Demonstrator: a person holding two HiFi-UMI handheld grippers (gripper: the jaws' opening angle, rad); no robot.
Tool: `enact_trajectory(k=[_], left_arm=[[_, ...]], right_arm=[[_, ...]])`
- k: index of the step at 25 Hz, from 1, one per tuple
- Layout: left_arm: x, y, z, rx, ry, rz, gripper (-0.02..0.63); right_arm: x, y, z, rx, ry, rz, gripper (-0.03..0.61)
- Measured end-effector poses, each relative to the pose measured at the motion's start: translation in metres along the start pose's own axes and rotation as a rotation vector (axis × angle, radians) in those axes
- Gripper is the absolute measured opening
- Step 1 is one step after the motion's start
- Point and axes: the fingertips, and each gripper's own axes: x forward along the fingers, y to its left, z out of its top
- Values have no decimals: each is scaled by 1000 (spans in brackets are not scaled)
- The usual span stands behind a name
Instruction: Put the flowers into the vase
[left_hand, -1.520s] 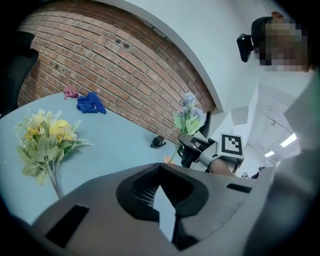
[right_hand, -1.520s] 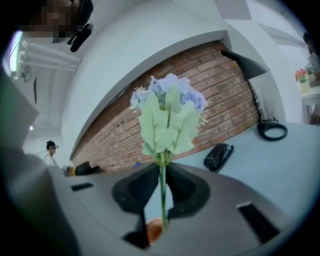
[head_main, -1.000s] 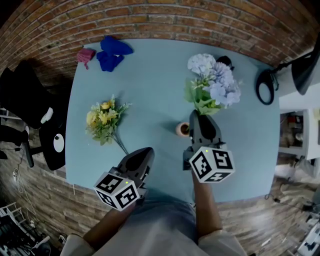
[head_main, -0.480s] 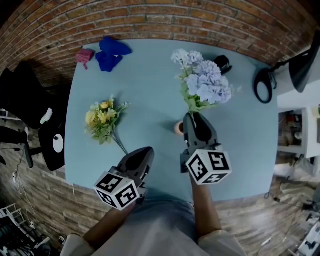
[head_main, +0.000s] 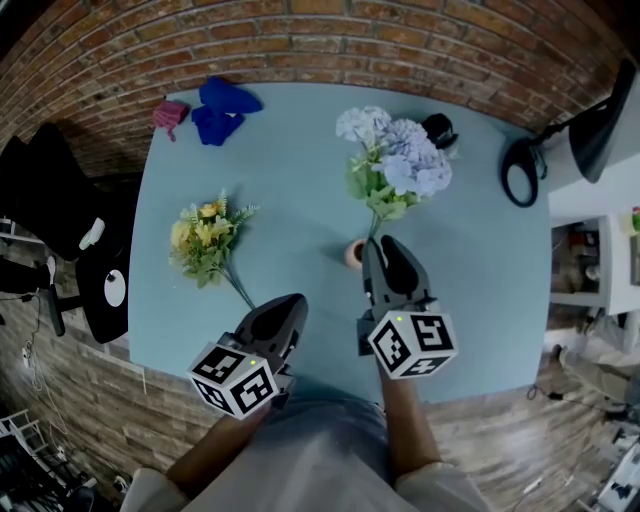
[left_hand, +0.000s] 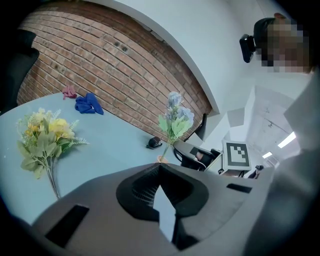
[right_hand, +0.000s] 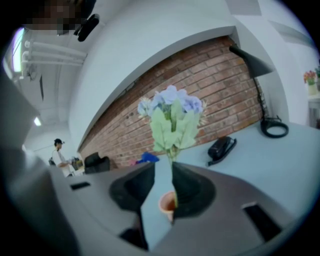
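My right gripper (right_hand: 162, 167) has the hydrangea bunch (head_main: 395, 162) by its thin green stem. The fingers are closed in on it, the stem tight against one finger with a slit of desk (head_main: 480, 300) showing beside it. The lavender-blue blooms stand up above the fingertips, out over the middle of the desk. And there's the vase (head_main: 351, 254), a small terracotta-coloured one, upright around the desk's middle, a little toward the near edge, just beside my right fingertips on their left. Looking down along the right fingers, the foot of the stem sits right at the vase's mouth; whether it's inside the rim or just above it, I can't tell. My left gripper (left_hand: 159, 166) is closed tight, fingertips touching, nothing between them, hanging above the near edge on the left. Just beyond it lies the yellow bouquet (head_main: 205, 238), flat on the left half of the desk, blooms toward the left edge, its stem trailing back toward the near edge and ending close to my left fingertips. Up at the far left corner, by the brick wall (head_main: 400, 40), there's a crumpled blue cloth (head_main: 225, 108) with a small pink cloth (head_main: 170, 112) just beside it. Near the far edge, beyond the hydrangeas, sits a black stapler (right_hand: 221, 148). A black lamp (right_hand: 250, 59) leans over the far right corner.
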Motion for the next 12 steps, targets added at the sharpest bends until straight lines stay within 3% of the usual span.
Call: enact_trajectory(k=[6,12], left_arm=[[-4,-7,-2,5,-12,-9,17],[-7,-17,-2,1,-34,-26,17]], right_arm=[[-15,7,-3,-16,5,12,104],[-32,22,-7,-40,32,80,101]])
